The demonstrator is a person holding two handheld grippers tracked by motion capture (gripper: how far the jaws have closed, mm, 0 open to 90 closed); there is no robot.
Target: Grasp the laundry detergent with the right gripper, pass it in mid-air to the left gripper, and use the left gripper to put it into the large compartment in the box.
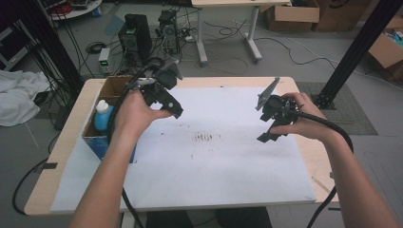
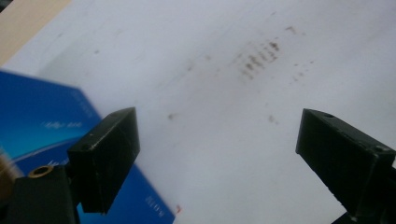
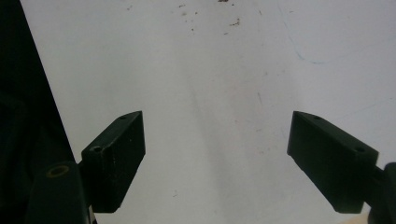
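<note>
Both tongs — left [image 1: 178, 114] just beside the blue box [image 1: 97, 142], right [image 1: 266, 137] well apart from it — hang spread and empty, seemingly ready to reach in.

Your blue box [image 1: 97, 142] sits open-topped at the counter's left edge — a blue bottle [image 1: 102, 115], white-capped, stands upright inside.
</note>
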